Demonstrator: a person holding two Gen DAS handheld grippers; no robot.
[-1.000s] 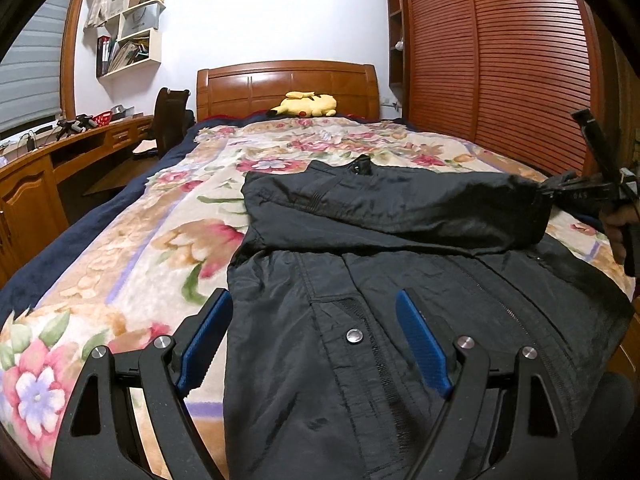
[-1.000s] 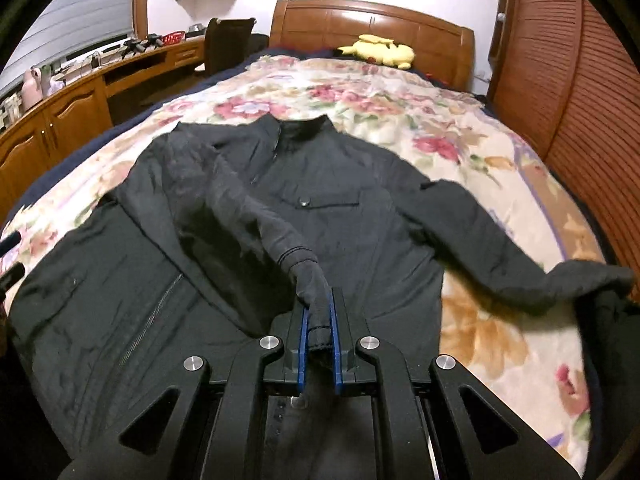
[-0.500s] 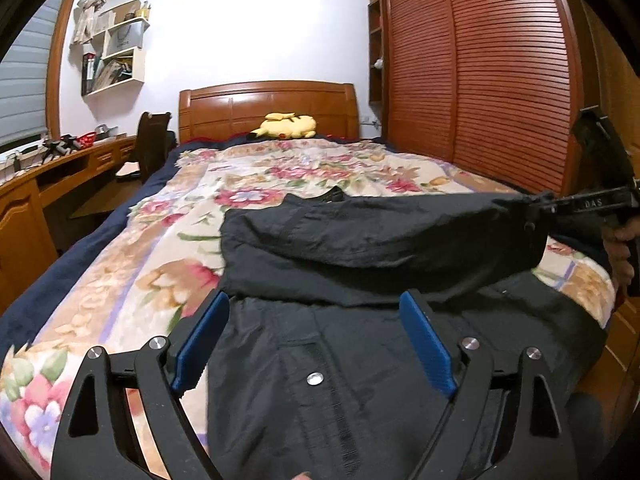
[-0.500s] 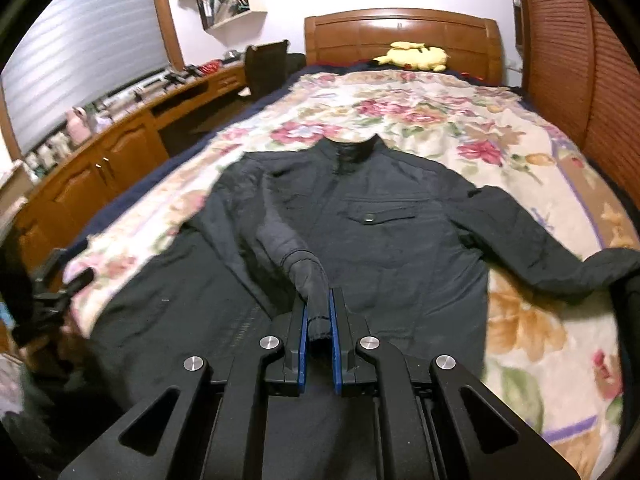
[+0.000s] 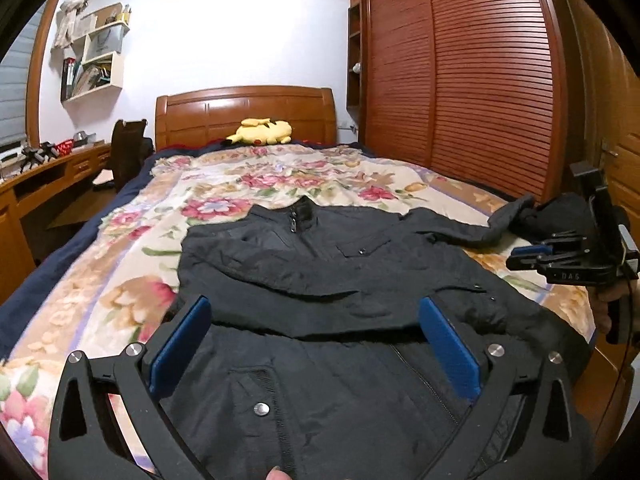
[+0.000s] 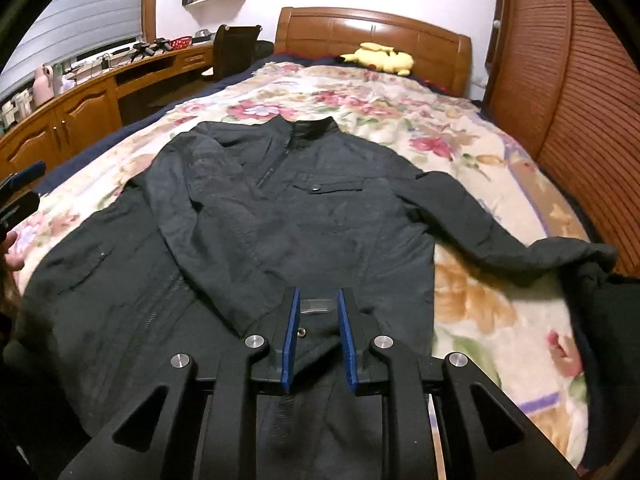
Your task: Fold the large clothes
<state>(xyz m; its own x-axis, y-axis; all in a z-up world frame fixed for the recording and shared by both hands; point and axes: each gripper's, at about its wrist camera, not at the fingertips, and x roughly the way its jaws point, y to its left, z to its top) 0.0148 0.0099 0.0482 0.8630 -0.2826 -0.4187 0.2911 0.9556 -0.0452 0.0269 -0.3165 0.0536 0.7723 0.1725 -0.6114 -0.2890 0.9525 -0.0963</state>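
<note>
Black jacket point(image 6: 312, 208) spread face-up across the floral bedspread point(image 5: 224, 196), filling the centre of both views, collar toward the headboard point(image 5: 244, 110) at the top. One sleeve folded over the chest in the centre of the frame, the other sleeve point(image 6: 520, 240) stretched out to the right edge. Left gripper point(image 5: 316, 344) low in the frame above the hem, jaws spread wide, nothing between them. Right gripper point(image 6: 318, 336) at bottom centre, jaws parted with a narrow gap, released above the folded sleeve's cuff. Yellow plush toy point(image 5: 262, 132) against the headboard, upper centre. Wooden desk point(image 6: 92, 92) along the left.
</note>
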